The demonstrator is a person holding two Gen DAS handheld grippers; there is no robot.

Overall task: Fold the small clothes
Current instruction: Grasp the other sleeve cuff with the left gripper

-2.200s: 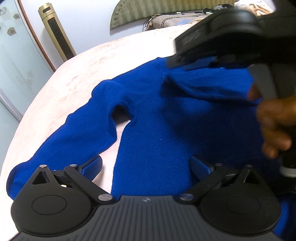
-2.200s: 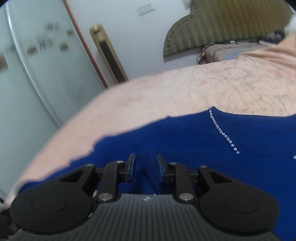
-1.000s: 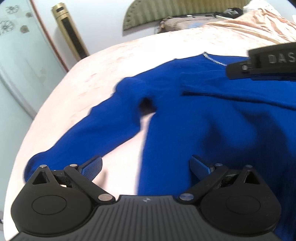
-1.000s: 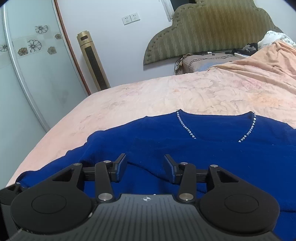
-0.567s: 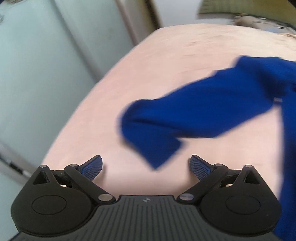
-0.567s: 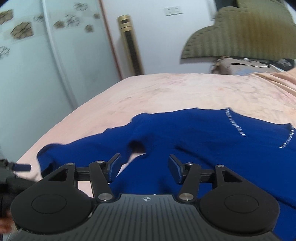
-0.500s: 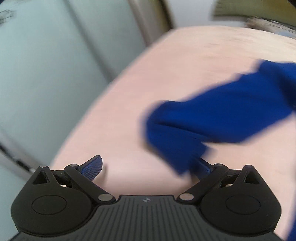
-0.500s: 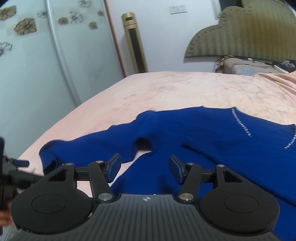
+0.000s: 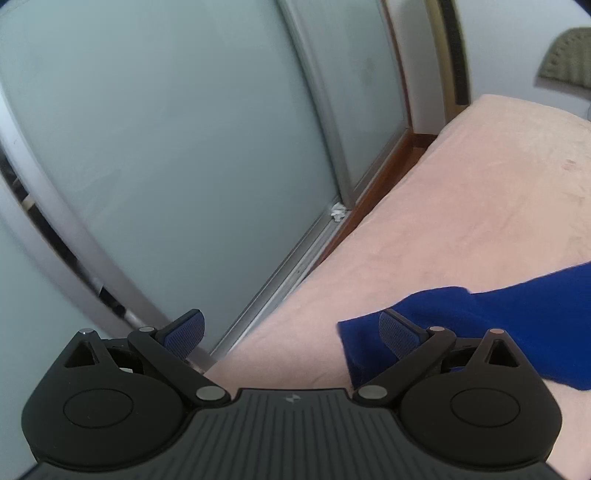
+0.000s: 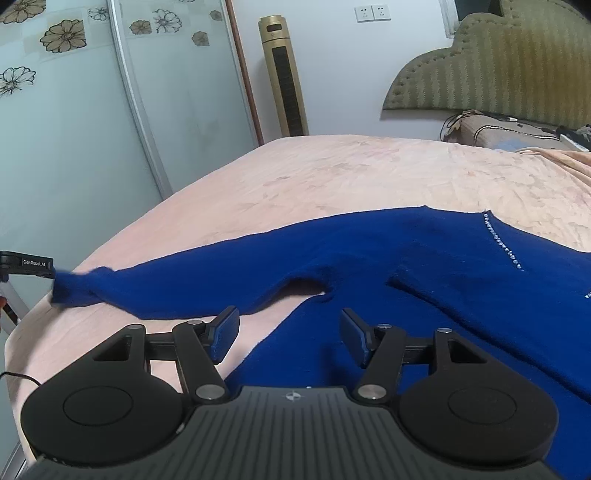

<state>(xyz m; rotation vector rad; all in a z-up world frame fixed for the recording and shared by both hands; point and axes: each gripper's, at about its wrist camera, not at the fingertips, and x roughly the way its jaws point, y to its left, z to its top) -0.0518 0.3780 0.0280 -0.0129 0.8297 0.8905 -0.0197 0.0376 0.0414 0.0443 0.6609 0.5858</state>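
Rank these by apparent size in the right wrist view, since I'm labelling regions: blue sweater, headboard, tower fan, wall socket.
1. blue sweater
2. headboard, though it stands farther off, so only apparent size
3. tower fan
4. wall socket

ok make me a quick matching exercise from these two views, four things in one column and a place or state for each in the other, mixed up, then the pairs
Things
1. sleeve cuff
2. left gripper
3. gold tower fan
4. bead trim

Places or states
A. stands on the floor against the far wall, beyond the bed
B. runs along the neckline of the blue sweater
C. lies near the bed's edge, by one finger of the left gripper
D. fingers spread wide, nothing between them

Pairs: 1-C, 2-D, 3-A, 4-B
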